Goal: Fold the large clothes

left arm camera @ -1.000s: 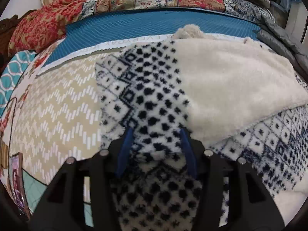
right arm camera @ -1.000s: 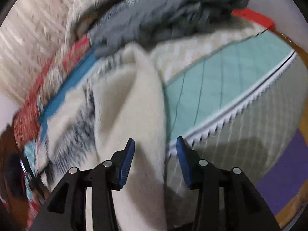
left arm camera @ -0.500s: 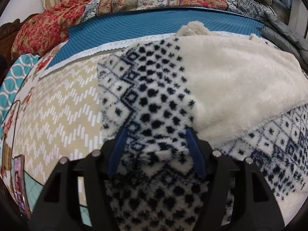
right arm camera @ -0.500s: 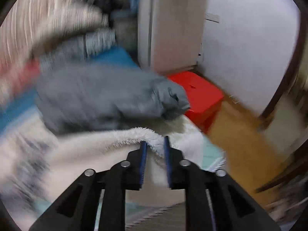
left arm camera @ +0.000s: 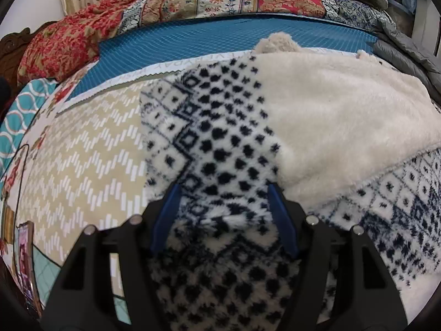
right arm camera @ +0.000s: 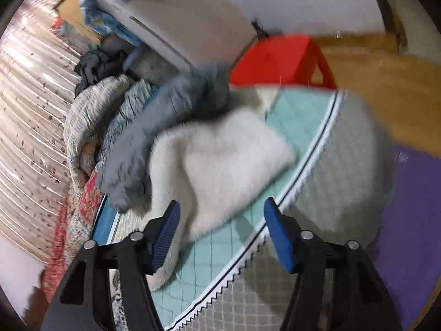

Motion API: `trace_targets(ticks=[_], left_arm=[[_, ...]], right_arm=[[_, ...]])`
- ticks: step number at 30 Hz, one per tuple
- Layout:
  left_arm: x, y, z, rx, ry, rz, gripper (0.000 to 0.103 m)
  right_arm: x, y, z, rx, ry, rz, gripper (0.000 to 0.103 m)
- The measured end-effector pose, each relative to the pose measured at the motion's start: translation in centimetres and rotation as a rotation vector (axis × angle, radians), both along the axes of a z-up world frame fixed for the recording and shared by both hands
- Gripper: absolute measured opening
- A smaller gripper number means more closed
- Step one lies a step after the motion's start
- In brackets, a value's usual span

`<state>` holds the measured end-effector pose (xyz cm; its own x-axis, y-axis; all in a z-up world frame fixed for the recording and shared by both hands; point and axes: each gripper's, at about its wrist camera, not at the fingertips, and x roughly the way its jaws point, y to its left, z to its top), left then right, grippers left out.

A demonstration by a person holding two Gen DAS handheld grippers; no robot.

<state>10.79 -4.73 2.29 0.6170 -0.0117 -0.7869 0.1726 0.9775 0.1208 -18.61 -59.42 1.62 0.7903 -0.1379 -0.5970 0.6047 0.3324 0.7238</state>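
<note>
We have the fleece garment [left arm camera: 317,115] spread across the bed [left arm camera: 82,149], its cream inner side folded over the navy-and-white patterned face, with one cream corner [right arm camera: 220,149] reaching toward the bed's teal edge near the grey jacket [right arm camera: 154,127]. We judge it thick, soft and fairly light, limp enough to sag from any single hold yet grippy in its pile, so it should not slip; we would take it by corners or along a folded edge, one gripper at each end, to keep the fold square.

Against the earlier frames, our right gripper's view has swung from the room and red stool [right arm camera: 278,58] back down over the cream corner, while the left view is nearly unchanged.

Our left gripper [left arm camera: 223,201] stands with its jaws apart, patterned fleece bunched loosely between them, wider than a second ago. Our right gripper [right arm camera: 222,220] is closing from wide, fleece beside one pad, nothing pinched
</note>
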Motion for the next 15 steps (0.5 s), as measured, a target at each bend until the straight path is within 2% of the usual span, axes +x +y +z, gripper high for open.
trace_targets(ticks=[3, 5, 7, 9, 11, 15], left_arm=[[-0.1, -0.1, 0.0, 0.001, -0.005, -0.001, 0.064], [0.0, -0.1, 0.0, 0.001, -0.003, 0.0, 0.064], [0.0, -0.1, 0.0, 0.001, -0.002, 0.0, 0.064], [-0.1, 0.0, -0.1, -0.002, -0.004, 0.0, 0.064], [-0.1, -0.1, -0.1, -0.005, -0.008, 0.0, 0.064], [-0.2, 0.1, 0.0, -0.022, -0.008, -0.001, 0.064]], right_arm=[[2.0, -0.2, -1.8, 0.064, -0.019, -0.041, 0.073], [2.5, -0.7, -2.2, 0.089, -0.018, -0.045, 0.106], [2.3, -1.2, -0.9, 0.055, 0.007, -0.082, 0.106], [1.1, -1.7, 2.2, -0.061, 0.0, -0.13, 0.106], [-0.3, -1.8, 6.7, -0.179, -0.036, -0.142, 0.106], [2.0, 1.4, 14.6, -0.377, -0.09, 0.006, 0.106]])
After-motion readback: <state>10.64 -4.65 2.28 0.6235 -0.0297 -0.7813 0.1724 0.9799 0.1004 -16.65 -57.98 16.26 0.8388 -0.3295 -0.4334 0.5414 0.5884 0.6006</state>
